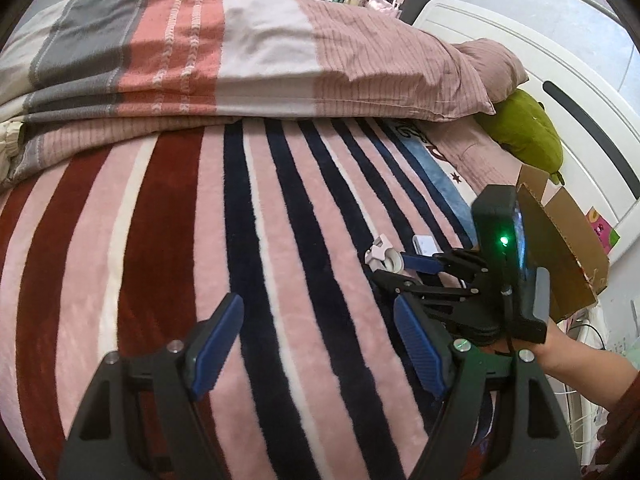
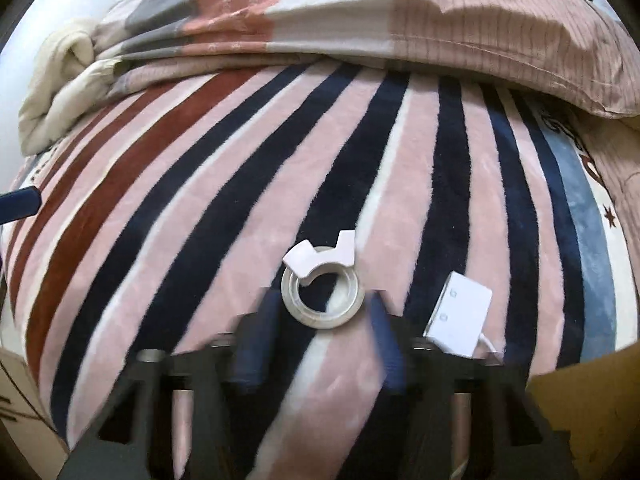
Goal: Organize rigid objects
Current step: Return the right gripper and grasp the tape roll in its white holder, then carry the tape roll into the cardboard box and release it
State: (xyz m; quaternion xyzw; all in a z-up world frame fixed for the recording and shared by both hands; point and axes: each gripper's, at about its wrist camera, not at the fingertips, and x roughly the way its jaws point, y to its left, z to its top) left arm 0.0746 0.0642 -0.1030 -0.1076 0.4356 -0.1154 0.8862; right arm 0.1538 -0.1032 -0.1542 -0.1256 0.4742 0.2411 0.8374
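A clear tape roll with a white dispenser clip (image 2: 322,296) lies on the striped blanket (image 2: 200,220). My right gripper (image 2: 324,302) is open, its blue fingers on either side of the roll's near half, not closed on it. A small white adapter box (image 2: 460,320) with a cable lies just right of the roll. In the left wrist view the right gripper (image 1: 404,270) reaches the tape roll (image 1: 386,258) from the right, with the white box (image 1: 426,245) behind it. My left gripper (image 1: 318,344) is open and empty over the blanket, left of them.
A folded quilt (image 1: 240,60) and pillow (image 1: 492,64) lie along the far side. A green plush (image 1: 524,128) sits by the white headboard (image 1: 580,100). An open cardboard box (image 1: 560,240) stands at the right edge of the bed, behind the right gripper.
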